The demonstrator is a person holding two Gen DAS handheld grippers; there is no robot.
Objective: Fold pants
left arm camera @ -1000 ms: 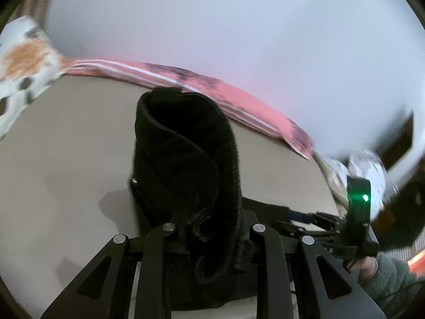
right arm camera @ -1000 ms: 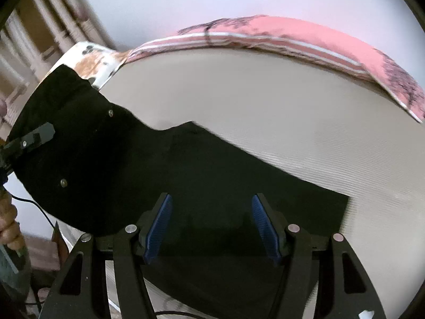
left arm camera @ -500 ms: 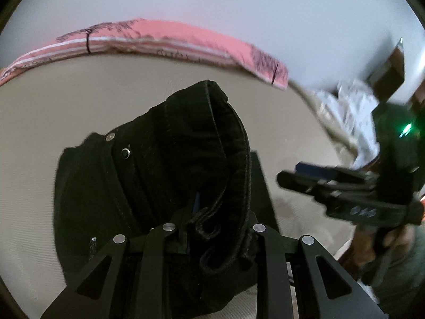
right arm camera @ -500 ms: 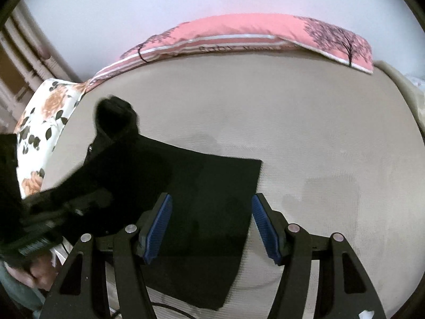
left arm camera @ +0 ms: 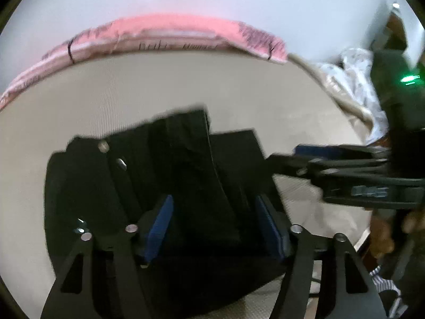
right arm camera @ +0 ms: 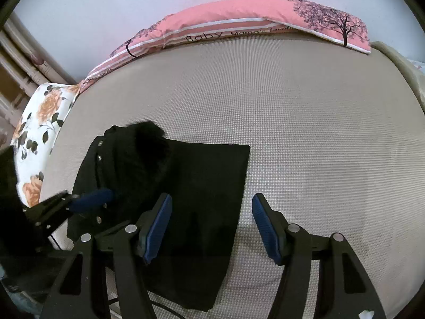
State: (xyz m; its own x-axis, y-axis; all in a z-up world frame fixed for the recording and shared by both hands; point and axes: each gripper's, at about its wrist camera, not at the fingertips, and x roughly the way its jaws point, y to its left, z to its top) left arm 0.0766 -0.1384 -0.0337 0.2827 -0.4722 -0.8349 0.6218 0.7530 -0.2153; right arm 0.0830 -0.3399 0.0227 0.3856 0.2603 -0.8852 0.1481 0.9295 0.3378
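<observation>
The black pants lie folded on the beige bed cover, with the waistband and its metal buttons bunched up on the left half. They also show in the right wrist view. My left gripper is open just above the pants, with nothing between its blue pads. My right gripper is open and empty over the pants' right edge. The right gripper shows in the left wrist view, beside the pants.
A pink pillow printed with trees lies along the far edge of the bed. A floral pillow lies at the left. Crumpled white bedding lies past the bed's right side. A white wall stands behind.
My left gripper has opened and let go of the pants' waist, which has dropped onto the folded legs. My right gripper has swung right and stayed open.
</observation>
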